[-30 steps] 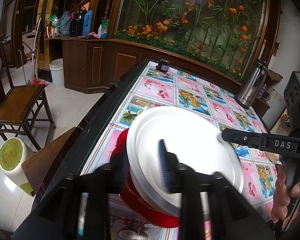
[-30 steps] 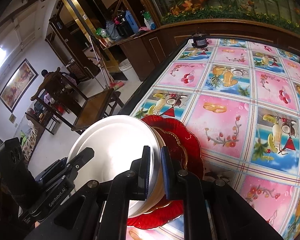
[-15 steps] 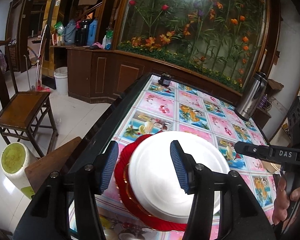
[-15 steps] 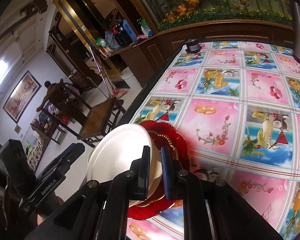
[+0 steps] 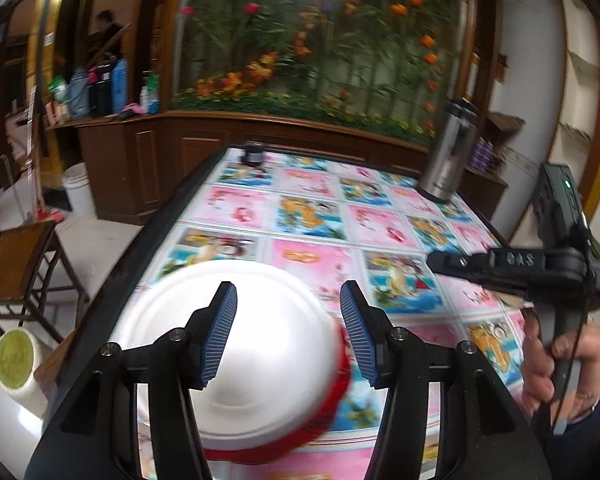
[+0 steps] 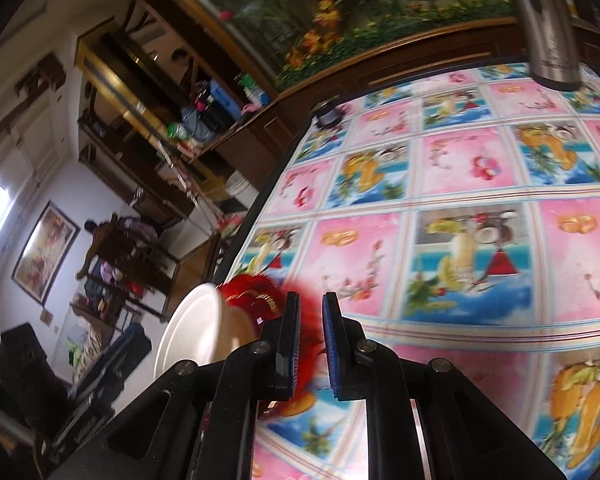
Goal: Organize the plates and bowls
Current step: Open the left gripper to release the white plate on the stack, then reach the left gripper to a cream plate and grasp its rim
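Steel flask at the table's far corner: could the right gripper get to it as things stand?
Probably yes. Only bare tablecloth lies between the right gripper and the steel flask; the plate stack sits off to its left.

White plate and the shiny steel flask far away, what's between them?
Only bare patterned tablecloth lies between the white plate and steel flask, in the left wrist view.

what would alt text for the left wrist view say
A white plate sits stacked on a red plate near the corner of a table with a colourful fruit-pattern cloth, framed by the left gripper with open, empty jaws.
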A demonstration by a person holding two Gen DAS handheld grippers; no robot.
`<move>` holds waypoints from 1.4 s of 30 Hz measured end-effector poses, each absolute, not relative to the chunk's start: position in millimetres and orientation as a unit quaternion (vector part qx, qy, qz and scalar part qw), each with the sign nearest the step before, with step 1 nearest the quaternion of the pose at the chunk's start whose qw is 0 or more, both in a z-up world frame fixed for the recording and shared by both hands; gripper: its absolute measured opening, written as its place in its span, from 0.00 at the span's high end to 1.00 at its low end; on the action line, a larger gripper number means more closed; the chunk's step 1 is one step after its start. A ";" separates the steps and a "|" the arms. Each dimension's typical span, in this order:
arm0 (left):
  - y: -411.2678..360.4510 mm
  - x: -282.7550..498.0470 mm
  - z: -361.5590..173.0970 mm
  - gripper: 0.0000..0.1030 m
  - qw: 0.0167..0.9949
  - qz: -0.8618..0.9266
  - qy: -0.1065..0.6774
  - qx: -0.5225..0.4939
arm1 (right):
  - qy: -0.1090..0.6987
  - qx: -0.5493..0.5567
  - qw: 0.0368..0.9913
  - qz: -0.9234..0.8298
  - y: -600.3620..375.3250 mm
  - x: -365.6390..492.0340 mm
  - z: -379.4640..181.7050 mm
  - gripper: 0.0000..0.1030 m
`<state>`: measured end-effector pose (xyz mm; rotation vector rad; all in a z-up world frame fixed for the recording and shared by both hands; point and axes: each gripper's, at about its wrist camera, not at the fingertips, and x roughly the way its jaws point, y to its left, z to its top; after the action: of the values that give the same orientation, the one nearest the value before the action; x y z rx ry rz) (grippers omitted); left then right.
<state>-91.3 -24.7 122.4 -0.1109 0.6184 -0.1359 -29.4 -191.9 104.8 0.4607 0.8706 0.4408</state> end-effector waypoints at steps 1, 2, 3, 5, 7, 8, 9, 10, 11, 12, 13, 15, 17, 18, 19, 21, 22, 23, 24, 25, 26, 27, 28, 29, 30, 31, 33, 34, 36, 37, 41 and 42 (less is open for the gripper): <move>-35.3 -89.6 122.1 0.49 0.947 -0.078 0.309 -0.048 | 0.412 0.224 0.859 0.205 -199.9 -29.1 104.2 0.87; -42.3 -89.6 122.6 0.49 0.946 -0.084 0.311 -0.043 | 0.409 0.232 0.860 0.199 -209.8 -28.2 102.9 0.87; -53.6 -88.3 122.4 0.49 0.944 -0.095 0.314 -0.035 | 0.406 0.239 0.861 0.193 -219.0 -27.0 102.0 0.86; -71.6 -86.5 121.7 0.49 0.940 -0.111 0.321 -0.020 | 0.396 0.247 0.866 0.178 -238.1 -25.9 101.3 0.86; -92.2 -82.7 118.7 0.49 0.933 -0.133 0.333 -0.012 | 0.388 0.257 0.870 0.165 -255.2 -25.8 101.0 0.86; -98.6 -81.8 117.0 0.49 0.931 -0.139 0.338 -0.009 | 0.383 0.262 0.871 0.158 -265.9 -25.2 100.9 0.86; -109.2 -78.7 113.9 0.49 0.926 -0.149 0.346 -0.003 | 0.380 0.265 0.873 0.153 -274.4 -24.9 100.5 0.86; -117.9 -76.2 111.4 0.49 0.922 -0.157 0.353 0.002 | 0.376 0.266 0.876 0.145 -283.7 -25.0 100.7 0.86; -130.0 -71.5 107.4 0.49 0.916 -0.170 0.364 0.007 | 0.368 0.268 0.880 0.132 -295.7 -24.3 101.8 0.86; -137.1 -69.4 104.9 0.49 0.911 -0.179 0.371 0.009 | 0.361 0.268 0.885 0.120 -307.5 -23.2 103.9 0.86; -147.9 -65.6 102.5 0.49 0.904 -0.193 0.381 0.011 | 0.353 0.268 0.890 0.111 -317.9 -22.0 106.2 0.86; -168.3 -58.4 100.2 0.49 0.892 -0.218 0.395 0.015 | 0.320 0.264 0.907 0.066 -351.1 -20.8 115.8 0.86; -189.0 -50.3 99.1 0.49 0.883 -0.233 0.406 0.023 | 0.285 0.254 0.924 0.002 -384.9 -26.6 122.0 0.86; -197.4 -46.5 100.3 0.49 0.878 -0.244 0.411 0.022 | 0.271 0.246 0.930 -0.033 -401.5 -30.6 123.3 0.86; -206.8 -42.3 102.2 0.49 0.873 -0.256 0.414 0.020 | 0.262 0.244 0.932 -0.061 -415.6 -34.0 122.7 0.86; -233.6 -26.8 106.7 0.49 0.865 -0.274 0.421 0.023 | 0.251 0.265 0.925 -0.103 -446.3 -43.2 120.0 0.86; -245.7 -20.2 107.6 0.49 0.860 -0.282 0.425 0.023 | 0.245 0.279 0.922 -0.111 -458.2 -47.4 119.3 0.86; -259.7 -12.2 108.3 0.49 0.855 -0.291 0.429 0.019 | 0.239 0.289 0.918 -0.127 -470.6 -50.7 117.6 0.86; -274.4 -4.0 108.3 0.49 0.850 -0.298 0.435 0.013 | 0.236 0.296 0.915 -0.143 -479.1 -54.3 116.2 0.85; -289.8 4.4 106.9 0.49 0.841 -0.309 0.443 0.009 | 0.234 0.304 0.910 -0.155 -488.2 -57.5 114.0 0.83; -299.4 10.7 105.6 0.49 0.835 -0.318 0.449 0.007 | 0.236 0.318 0.904 -0.161 -500.0 -61.5 110.8 0.79; -313.3 20.0 102.7 0.49 0.829 -0.324 0.455 0.007 | 0.236 0.333 0.898 -0.164 -509.6 -64.9 107.6 0.74; -322.7 28.7 99.5 0.50 0.827 -0.320 0.462 0.008 | 0.234 0.349 0.892 -0.170 -517.9 -68.9 104.5 0.73; -331.8 38.3 95.1 0.50 0.823 -0.317 0.471 0.005 | 0.233 0.366 0.883 -0.179 -528.4 -75.2 99.4 0.73; -341.2 49.6 89.7 0.50 0.813 -0.322 0.484 -0.007 | 0.234 0.373 0.879 -0.184 -533.0 -78.6 96.1 0.73; -350.5 61.2 83.9 0.50 0.803 -0.325 0.499 -0.017 | 0.236 0.380 0.874 -0.192 -540.2 -80.6 92.8 0.73; -362.9 78.6 76.3 0.50 0.793 -0.323 0.515 -0.030 | 0.239 0.398 0.863 -0.201 -551.2 -82.8 84.9 0.73; -368.4 85.2 74.3 0.50 0.791 -0.326 0.517 -0.033 | 0.240 0.405 0.859 -0.199 -555.2 -84.3 80.7 0.73; -383.0 99.4 68.7 0.50 0.788 -0.326 0.521 -0.034 | 0.242 0.413 0.855 -0.200 -557.8 -83.6 76.6 0.73; -388.5 104.2 64.6 0.50 0.783 -0.329 0.527 -0.037 | 0.244 0.409 0.855 -0.203 -557.7 -82.6 75.3 0.73; -413.9 112.2 46.4 0.68 0.771 -0.324 0.547 -0.020 | 0.257 0.415 0.851 -0.194 -554.3 -76.6 67.2 0.73; -415.3 110.8 43.2 0.86 0.775 -0.311 0.549 -0.008 | 0.261 0.412 0.852 -0.189 -552.8 -74.3 66.7 0.73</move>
<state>110.8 -415.3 43.2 -0.0165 1.1894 -0.6740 -74.3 -552.8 66.7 0.8673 0.5490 -0.3987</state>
